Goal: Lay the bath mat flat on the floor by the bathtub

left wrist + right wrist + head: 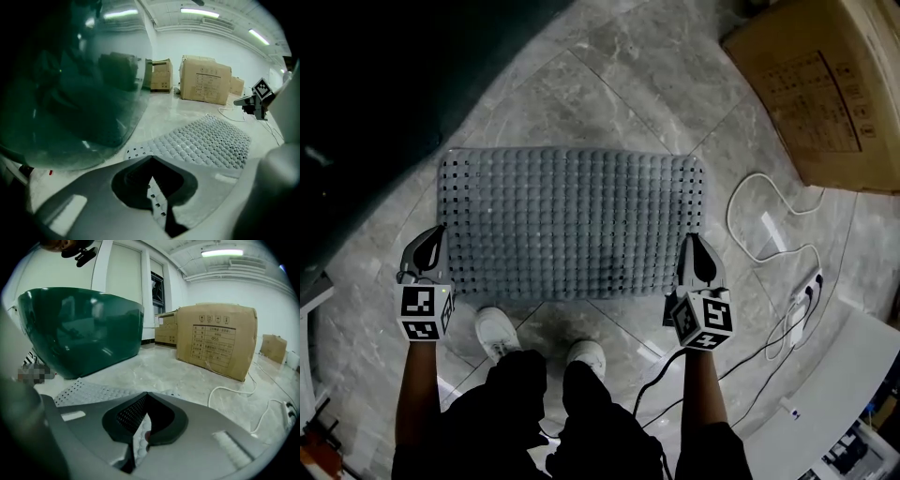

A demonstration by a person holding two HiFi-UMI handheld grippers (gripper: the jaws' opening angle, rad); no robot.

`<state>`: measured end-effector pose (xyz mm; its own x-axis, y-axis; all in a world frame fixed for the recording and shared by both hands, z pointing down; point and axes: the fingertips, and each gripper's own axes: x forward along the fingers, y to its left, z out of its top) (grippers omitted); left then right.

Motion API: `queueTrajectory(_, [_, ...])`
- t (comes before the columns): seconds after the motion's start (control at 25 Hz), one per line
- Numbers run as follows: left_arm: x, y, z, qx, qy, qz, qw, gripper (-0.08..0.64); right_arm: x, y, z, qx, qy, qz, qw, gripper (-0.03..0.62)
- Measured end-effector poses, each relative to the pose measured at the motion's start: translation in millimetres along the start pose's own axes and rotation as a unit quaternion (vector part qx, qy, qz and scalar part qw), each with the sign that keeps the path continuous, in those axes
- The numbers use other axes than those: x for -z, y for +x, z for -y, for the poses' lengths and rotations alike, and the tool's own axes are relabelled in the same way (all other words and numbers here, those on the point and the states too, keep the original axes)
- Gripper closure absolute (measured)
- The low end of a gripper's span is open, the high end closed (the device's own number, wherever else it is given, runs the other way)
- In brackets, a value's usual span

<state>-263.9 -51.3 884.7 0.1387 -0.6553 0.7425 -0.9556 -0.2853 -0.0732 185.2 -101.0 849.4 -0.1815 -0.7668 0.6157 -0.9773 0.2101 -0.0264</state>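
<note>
The grey studded bath mat (572,220) lies spread on the marble floor, its far edge by the dark green bathtub (384,84). My left gripper (437,232) is at the mat's near left corner and my right gripper (693,241) at its near right corner. In the left gripper view a perforated strip of mat (155,193) sits pinched between the shut jaws, and the rest of the mat (206,140) stretches ahead beside the tub (70,93). The right gripper view likewise shows the mat's edge (137,441) held between shut jaws, with the tub (79,329) to the left.
A large cardboard box (825,84) stands at the far right, with more boxes (206,84) behind. A white cable (769,225) loops to a power strip (806,286) on the right. The person's white shoes (497,333) stand just behind the mat's near edge.
</note>
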Motion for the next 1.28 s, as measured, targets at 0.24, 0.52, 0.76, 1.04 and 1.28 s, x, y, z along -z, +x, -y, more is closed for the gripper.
queueTrajectory(0.24, [-39, -38, 3, 0.008, -0.002, 0.007, 0.9999, 0.559, -65, -36, -27, -0.018, 0.019, 0.029, 0.999, 0.566])
queueTrajectory(0.52, [-88, -93, 8, 0.024, -0.013, 0.008, 0.9996, 0.559, -137, -85, -57, -0.034, 0.024, 0.038, 0.998, 0.566])
queueTrajectory(0.76, [-131, -137, 14, 0.049, -0.004, 0.017, 0.9986, 0.559, -191, -129, -77, -0.054, 0.02, 0.047, 0.997, 0.566])
queueTrajectory(1.04, [-161, -169, 25, 0.071, -0.007, 0.01, 0.9974, 0.559, -231, -162, -83, -0.051, 0.03, 0.046, 0.997, 0.566])
queueTrajectory(1.28, [-184, -196, 29, 0.078, -0.007, 0.01, 0.9969, 0.559, -252, -185, -90, -0.057, 0.039, 0.043, 0.997, 0.566])
